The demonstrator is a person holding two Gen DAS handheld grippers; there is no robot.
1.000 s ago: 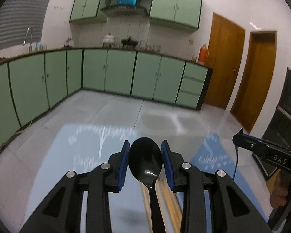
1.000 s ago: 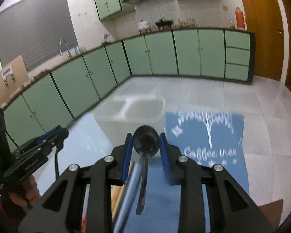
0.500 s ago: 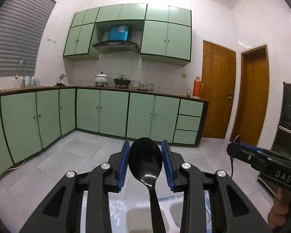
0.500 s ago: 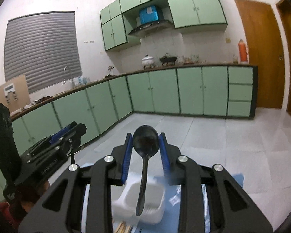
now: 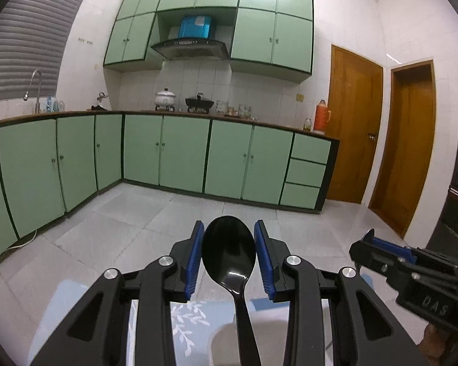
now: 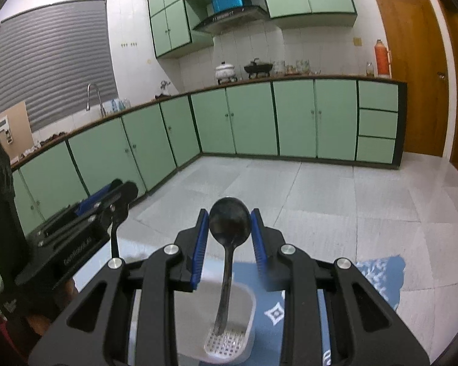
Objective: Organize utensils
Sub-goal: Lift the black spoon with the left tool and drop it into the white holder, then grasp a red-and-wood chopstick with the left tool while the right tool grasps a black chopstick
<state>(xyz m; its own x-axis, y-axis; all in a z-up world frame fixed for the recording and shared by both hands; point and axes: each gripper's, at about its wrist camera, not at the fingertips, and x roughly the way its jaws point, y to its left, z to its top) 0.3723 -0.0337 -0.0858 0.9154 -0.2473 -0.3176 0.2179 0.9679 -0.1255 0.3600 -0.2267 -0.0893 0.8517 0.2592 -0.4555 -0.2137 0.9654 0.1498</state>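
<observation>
My left gripper (image 5: 229, 256) is shut on a glossy black plastic spoon (image 5: 229, 250), bowl up between the blue pads, handle pointing down toward a white holder (image 5: 219, 341) at the bottom edge. My right gripper (image 6: 229, 238) is shut on a dark metal spoon (image 6: 229, 222), bowl up; its handle tip reaches down into the white utensil holder (image 6: 247, 335) with a perforated bottom. Each gripper shows in the other's view: the right one (image 5: 369, 244) at right, the left one (image 6: 119, 195) at left.
The holder stands on a blue patterned mat (image 6: 378, 277) on a table. Beyond it are a tiled floor, green kitchen cabinets (image 5: 183, 152) along the far wall, and wooden doors (image 5: 351, 122) at right.
Both grippers have tilted upward, holding their spoons upright. The right spoon's handle now hangs into the white holder; the table and mat have dropped to the bottom of both views.
</observation>
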